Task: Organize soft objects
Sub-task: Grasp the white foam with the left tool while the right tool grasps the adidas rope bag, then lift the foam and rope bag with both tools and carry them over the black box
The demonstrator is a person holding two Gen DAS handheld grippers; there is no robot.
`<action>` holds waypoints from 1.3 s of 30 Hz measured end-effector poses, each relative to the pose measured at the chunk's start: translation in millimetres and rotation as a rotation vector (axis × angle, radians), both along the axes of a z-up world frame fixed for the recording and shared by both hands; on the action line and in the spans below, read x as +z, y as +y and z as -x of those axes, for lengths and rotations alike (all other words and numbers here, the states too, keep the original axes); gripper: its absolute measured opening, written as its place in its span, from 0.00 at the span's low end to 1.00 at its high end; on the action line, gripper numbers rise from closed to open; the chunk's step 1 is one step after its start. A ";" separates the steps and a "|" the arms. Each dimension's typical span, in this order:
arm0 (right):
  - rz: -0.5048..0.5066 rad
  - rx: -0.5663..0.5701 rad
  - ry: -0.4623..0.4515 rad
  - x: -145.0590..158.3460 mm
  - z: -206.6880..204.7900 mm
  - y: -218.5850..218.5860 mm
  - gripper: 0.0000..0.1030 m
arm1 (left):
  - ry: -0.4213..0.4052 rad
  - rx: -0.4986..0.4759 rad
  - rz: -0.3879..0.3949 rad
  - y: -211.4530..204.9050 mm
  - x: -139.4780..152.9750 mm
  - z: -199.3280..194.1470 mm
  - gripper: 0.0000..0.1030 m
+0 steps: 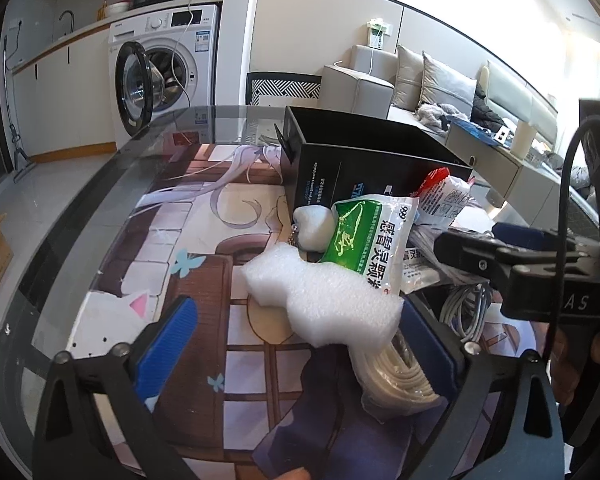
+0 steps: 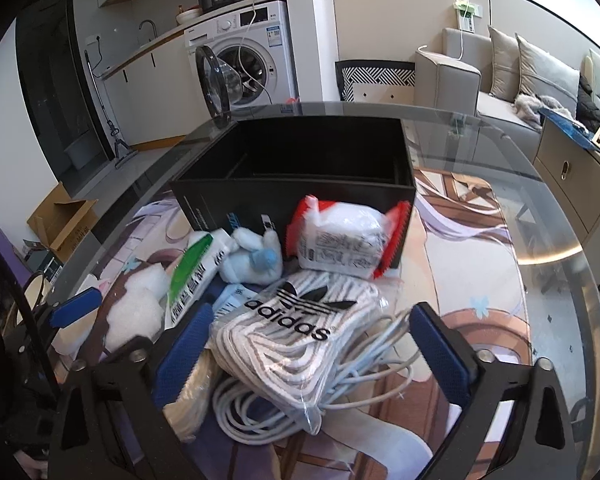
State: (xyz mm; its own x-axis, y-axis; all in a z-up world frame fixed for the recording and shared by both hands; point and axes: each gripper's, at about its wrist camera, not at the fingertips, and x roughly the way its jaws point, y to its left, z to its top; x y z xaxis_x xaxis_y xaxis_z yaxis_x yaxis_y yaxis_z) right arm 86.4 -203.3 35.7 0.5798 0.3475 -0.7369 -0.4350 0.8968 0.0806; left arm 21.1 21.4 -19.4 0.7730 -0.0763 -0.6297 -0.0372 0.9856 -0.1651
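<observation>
A black open box [image 2: 300, 168] stands on the glass table, also in the left wrist view [image 1: 364, 152]. In front of it lie a white foam piece [image 1: 324, 300], a green medicine bag [image 1: 368, 240], a small white plush [image 2: 252, 260], a red-and-white packet [image 2: 340, 240], an adidas bag of striped cloth [image 2: 296, 332] and a coiled white cable [image 2: 260, 408]. My left gripper [image 1: 300, 344] is open, its fingers on either side of the foam piece. My right gripper [image 2: 312, 344] is open around the adidas bag; it also shows in the left wrist view [image 1: 476, 256].
A bagged cream coil [image 1: 396, 380] lies under the foam's near end. The round glass table edge [image 1: 80, 216] curves at left, over a printed mat [image 1: 204, 248]. A washing machine [image 2: 244, 52], a sofa [image 2: 500, 80] and a cardboard box [image 2: 60, 220] stand beyond.
</observation>
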 end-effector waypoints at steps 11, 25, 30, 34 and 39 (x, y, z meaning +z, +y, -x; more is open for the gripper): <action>0.038 0.025 0.005 -0.2 3.3 -25.0 0.81 | 0.031 -0.024 0.050 4.1 -6.1 -2.4 0.59; 0.085 0.065 0.055 -10.5 -12.3 -6.3 0.71 | 0.006 -0.045 0.053 3.5 -3.1 0.5 0.49; 0.090 0.060 0.061 -12.2 -15.8 -9.1 0.58 | -0.006 -0.053 0.051 2.4 -1.4 1.9 0.48; 0.069 0.061 0.062 -11.3 -14.6 -15.0 0.49 | -0.019 -0.050 0.050 3.2 0.5 3.2 0.48; 0.057 0.064 0.029 -6.6 -5.6 -21.7 0.47 | -0.049 -0.047 0.052 5.3 6.9 6.4 0.48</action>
State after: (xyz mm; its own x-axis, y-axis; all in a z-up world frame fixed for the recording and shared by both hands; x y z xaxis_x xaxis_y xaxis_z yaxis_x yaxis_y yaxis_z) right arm 92.0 -225.0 29.1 0.5354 0.3403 -0.7730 -0.4901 0.8706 0.0438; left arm 14.7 26.6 -12.5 0.7974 -0.1444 -0.5859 0.0179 0.9762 -0.2162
